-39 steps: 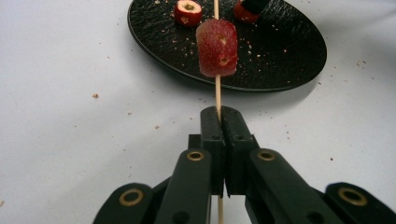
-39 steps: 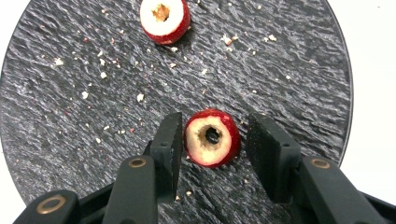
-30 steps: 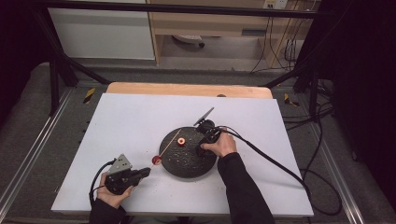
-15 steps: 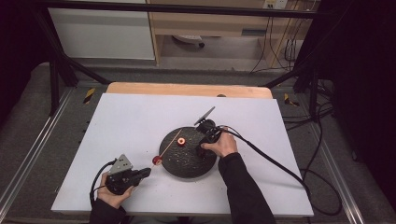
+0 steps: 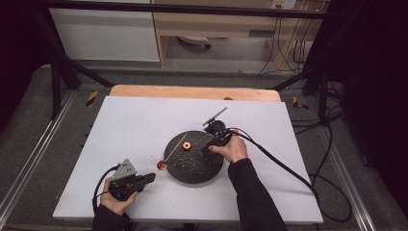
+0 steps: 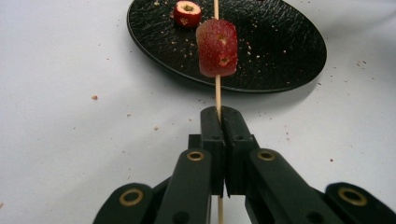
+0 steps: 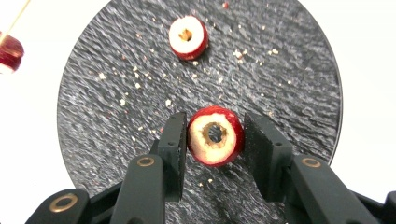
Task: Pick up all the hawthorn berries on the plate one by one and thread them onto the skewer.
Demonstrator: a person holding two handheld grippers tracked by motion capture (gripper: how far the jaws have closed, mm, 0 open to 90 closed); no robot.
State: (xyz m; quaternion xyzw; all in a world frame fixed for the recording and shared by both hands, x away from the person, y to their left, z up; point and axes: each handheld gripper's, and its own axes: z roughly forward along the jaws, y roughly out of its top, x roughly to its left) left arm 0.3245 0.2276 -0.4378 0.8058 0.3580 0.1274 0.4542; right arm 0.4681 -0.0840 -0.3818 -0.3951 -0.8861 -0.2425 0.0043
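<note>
My left gripper is shut on a thin wooden skewer that carries a red fruit piece just above the jaws. In the high view that gripper sits at the front left of the table, and the skewer slants up over the black plate. My right gripper grips a cored red fruit piece low over the plate. A second cored piece lies farther along the plate. The right gripper is at the plate's right side.
The plate rests on a white board with a wooden strip along its far edge. Crumbs are scattered on the plate and the board. A cable trails right from the right gripper. Black frame legs stand behind the table.
</note>
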